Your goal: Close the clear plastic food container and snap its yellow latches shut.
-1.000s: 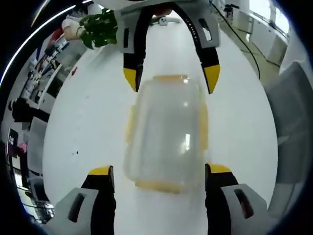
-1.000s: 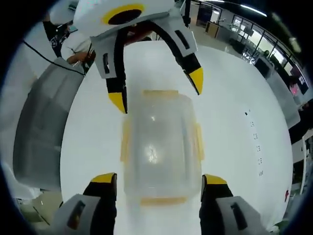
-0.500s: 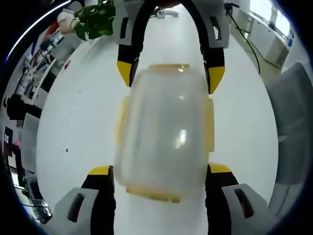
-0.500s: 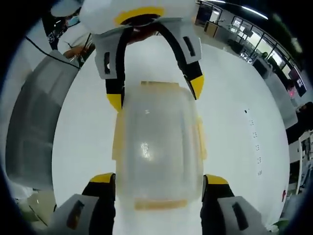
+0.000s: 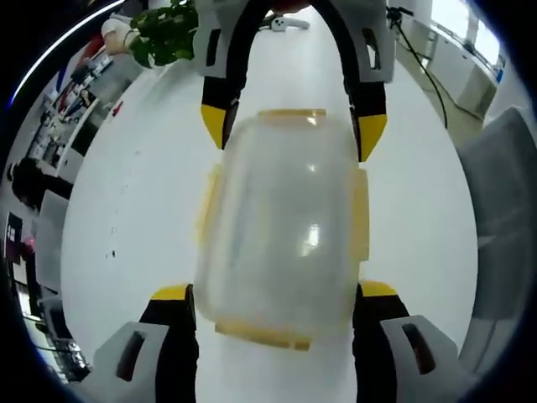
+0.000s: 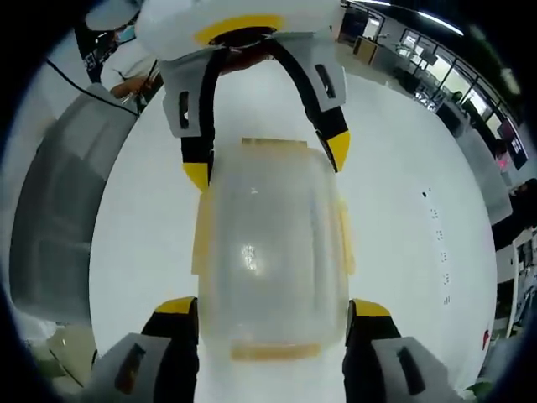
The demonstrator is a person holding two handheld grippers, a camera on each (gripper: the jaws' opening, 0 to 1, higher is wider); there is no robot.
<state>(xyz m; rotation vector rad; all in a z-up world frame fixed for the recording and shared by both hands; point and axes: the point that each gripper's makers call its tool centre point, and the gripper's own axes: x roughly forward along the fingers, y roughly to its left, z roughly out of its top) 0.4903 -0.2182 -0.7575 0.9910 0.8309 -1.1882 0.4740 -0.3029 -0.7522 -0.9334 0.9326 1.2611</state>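
Observation:
A clear plastic food container (image 5: 281, 218) with its lid on lies on the white table (image 5: 134, 193), lengthways between my two grippers. Yellow latches show at its near end (image 5: 260, 332), far end and right side (image 5: 361, 214). My left gripper (image 5: 273, 292) is open, its yellow-tipped jaws straddling the near end. The right gripper (image 5: 292, 130) faces it from the far end, open, jaws on either side of the box. In the right gripper view the same container (image 6: 273, 252) sits between my right gripper (image 6: 273, 306) and the left gripper (image 6: 267, 162), with side latches (image 6: 344, 239) sticking outward.
A green plant (image 5: 164, 34) stands at the table's far left. A grey chair back (image 5: 503, 218) is off the table's right edge, also seen as the chair (image 6: 59, 218). A black cable (image 5: 419, 59) trails over the table. A person (image 6: 126, 71) sits beyond.
Both grippers have closed in on the container from its two ends, so it looms larger and now lies between each pair of jaws. Jaw spread is unchanged.

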